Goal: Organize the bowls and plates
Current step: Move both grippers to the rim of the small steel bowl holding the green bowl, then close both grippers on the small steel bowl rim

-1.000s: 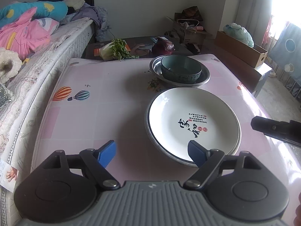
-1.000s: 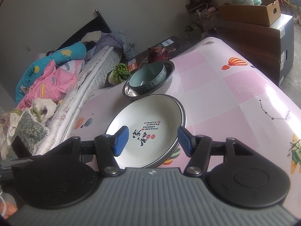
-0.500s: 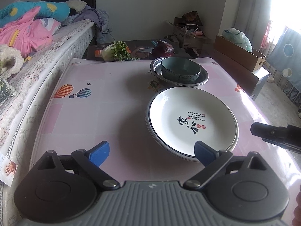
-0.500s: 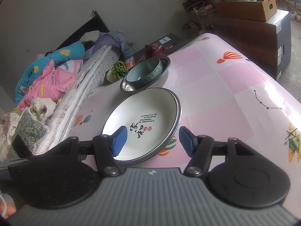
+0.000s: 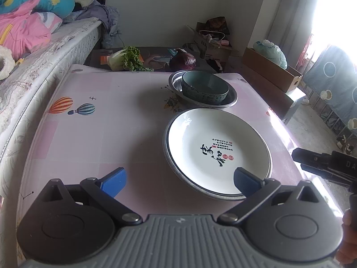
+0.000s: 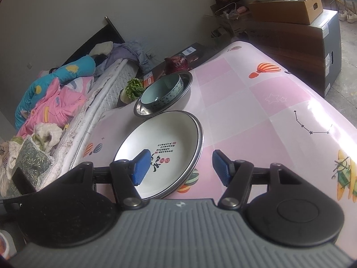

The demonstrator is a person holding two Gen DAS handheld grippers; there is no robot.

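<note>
A white plate with black and red writing lies on a second, metal-rimmed plate on the pink tablecloth. Behind it a green bowl sits inside a shallow metal basin. My left gripper hovers at the plate's near left. Its jaws are opening wide and grip nothing; its right pad hangs over the plate's near rim. My right gripper stands open over the near right rim of the white plate, its pads not touching it. The bowl and basin lie beyond.
A bed with piled bedding runs along the table's left side. Leafy greens and a purple cabbage lie on a dark low table behind. Cardboard boxes stand at the far right. The table's right edge drops to the floor.
The left gripper's blue pads have spread much wider apart, and the plates sit a little farther off in its view. The right gripper has barely moved.
</note>
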